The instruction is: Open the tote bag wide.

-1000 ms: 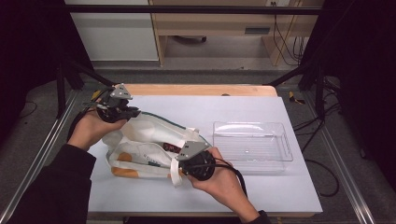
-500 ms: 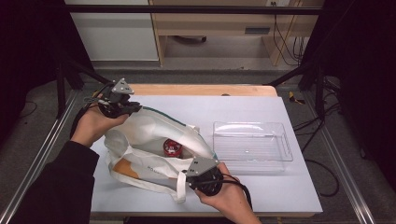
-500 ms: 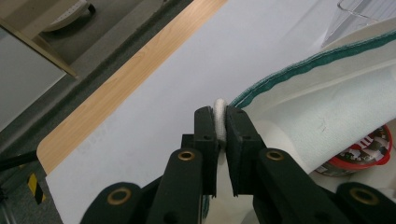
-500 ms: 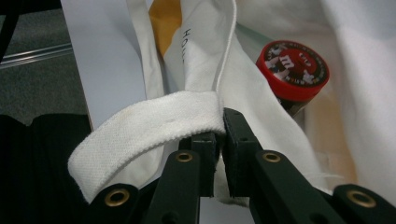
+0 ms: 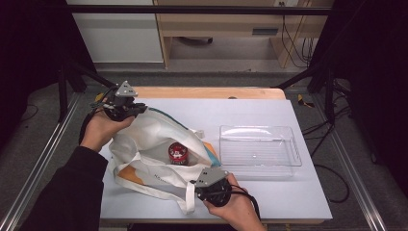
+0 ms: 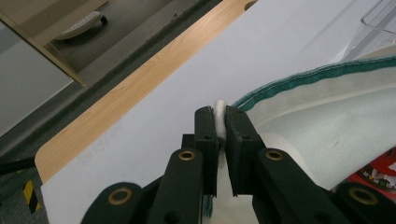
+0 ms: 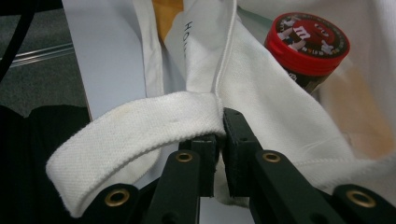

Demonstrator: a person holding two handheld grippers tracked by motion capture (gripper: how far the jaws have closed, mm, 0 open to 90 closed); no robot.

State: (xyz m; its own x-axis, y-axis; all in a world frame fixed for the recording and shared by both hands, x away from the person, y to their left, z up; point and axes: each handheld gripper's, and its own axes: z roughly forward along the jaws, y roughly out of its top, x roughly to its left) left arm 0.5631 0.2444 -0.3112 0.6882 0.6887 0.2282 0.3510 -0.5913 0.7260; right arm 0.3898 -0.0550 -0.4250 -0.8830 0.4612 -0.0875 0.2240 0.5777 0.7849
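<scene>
White table top (image 5: pixel 269 197) with a wooden far edge, seen from the high view. On its left half, a cream tote bag (image 5: pixel 149 132) with a green-trimmed rim, mouth pulled wide between the two grippers. To the right of the bag, just beside it, a clear plastic tray (image 5: pixel 260 147), lying flat. Inside the open bag, near its middle, a red-lidded candy jar (image 5: pixel 177 153), upright in the high view; in the right gripper view seen past the near wall of the bag (image 7: pixel 261 79), lid towards the camera.

At the far left rim of the bag, left gripper (image 5: pixel 126 107), held in a hand; in the left gripper view, clamped tight (image 6: pixel 222 122) on the rolled edge of the fabric beside the green trim. At the near edge of the table, right gripper (image 5: pixel 214 185), likewise in a hand; in the right gripper view, pinched (image 7: pixel 219 128) on the bag's rim where the white webbing handle (image 7: pixel 135 126) joins it, the handle looping off to the left.
</scene>
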